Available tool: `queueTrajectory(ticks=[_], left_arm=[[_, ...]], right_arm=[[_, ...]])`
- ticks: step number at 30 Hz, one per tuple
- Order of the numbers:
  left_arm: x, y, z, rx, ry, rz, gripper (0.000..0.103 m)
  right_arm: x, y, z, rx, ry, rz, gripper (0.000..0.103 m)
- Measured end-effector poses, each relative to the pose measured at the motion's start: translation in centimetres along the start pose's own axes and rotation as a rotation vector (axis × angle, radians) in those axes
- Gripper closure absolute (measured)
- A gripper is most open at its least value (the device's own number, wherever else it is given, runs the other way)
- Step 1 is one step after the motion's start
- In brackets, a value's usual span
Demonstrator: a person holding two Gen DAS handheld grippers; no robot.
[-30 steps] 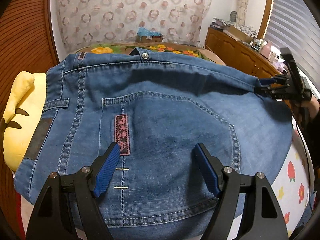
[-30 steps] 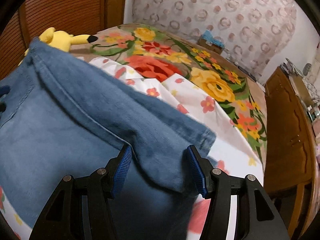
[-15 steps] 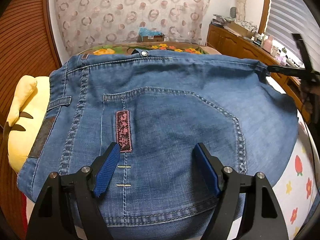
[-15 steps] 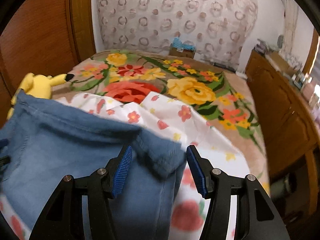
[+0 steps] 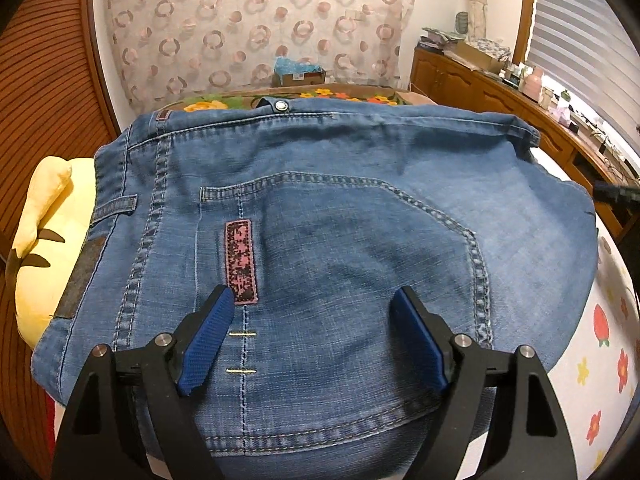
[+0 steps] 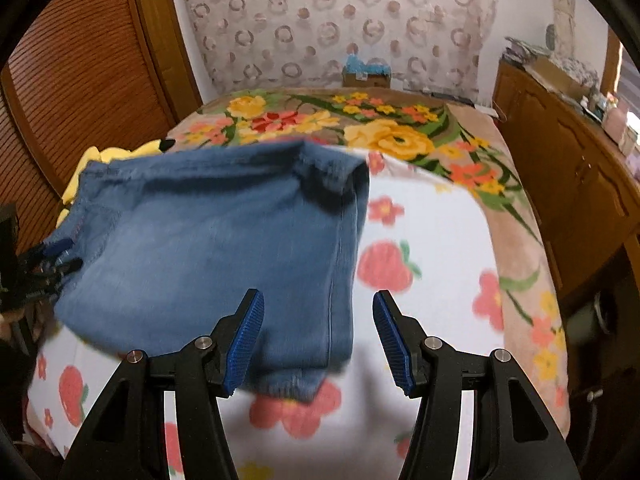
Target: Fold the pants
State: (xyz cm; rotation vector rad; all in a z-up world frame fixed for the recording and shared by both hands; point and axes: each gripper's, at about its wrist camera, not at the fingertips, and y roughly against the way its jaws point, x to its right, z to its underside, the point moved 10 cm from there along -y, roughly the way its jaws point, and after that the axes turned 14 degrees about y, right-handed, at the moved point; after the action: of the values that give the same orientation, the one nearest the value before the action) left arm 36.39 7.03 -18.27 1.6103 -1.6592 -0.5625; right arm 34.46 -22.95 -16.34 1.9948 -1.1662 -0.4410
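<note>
1. Bedroom setting: a slatted wooden door (image 5: 36, 92) fills the upper left of the left wrist view, with a ring-patterned curtain (image 5: 256, 28) at top centre.
2. At the left edge a yellow plush toy (image 5: 44, 240) lies partly under the jeans.
3. Folded jeans (image 5: 320, 240) fill the middle of that view, back pocket and pink label (image 5: 240, 262) facing up.
4. At bottom centre the left gripper (image 5: 310, 336) hangs over the denim, fingers (image 5: 206, 340) spread wide, gripping nothing.
5. In the right wrist view the jeans (image 6: 208, 248) sit left of centre on the bed, on a strawberry-print sheet (image 6: 432, 240), somewhat blurred.
6. At bottom centre the right gripper (image 6: 318, 342) has its fingers (image 6: 394, 344) wide apart, empty, the jeans' lower corner between them.
7. A wooden dresser (image 6: 568, 148) stands at the right edge.
</note>
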Motion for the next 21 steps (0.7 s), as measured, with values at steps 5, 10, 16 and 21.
queueTrajectory(ticks=[5,10,16,21], left_arm=[[-0.1,-0.1,0.1,0.0,-0.015,-0.02,0.021],[0.0,-0.1,0.1,-0.001,-0.016,-0.022,0.021],[0.1,-0.2,0.1,-0.001,-0.021,-0.029,0.021],[0.1,-0.2,0.2,-0.001,-0.024,-0.031,0.021]], right_arm=[[-0.5,-1.5,1.6,-0.045,-0.054,-0.017,0.044],[-0.3,-2.4,2.1,-0.059,-0.08,-0.004,0.044],[-1.1,-3.2,1.5,-0.076,-0.077,-0.009,0.054],[-2.0,-3.4,1.1,-0.042,-0.038,-0.015,0.084]])
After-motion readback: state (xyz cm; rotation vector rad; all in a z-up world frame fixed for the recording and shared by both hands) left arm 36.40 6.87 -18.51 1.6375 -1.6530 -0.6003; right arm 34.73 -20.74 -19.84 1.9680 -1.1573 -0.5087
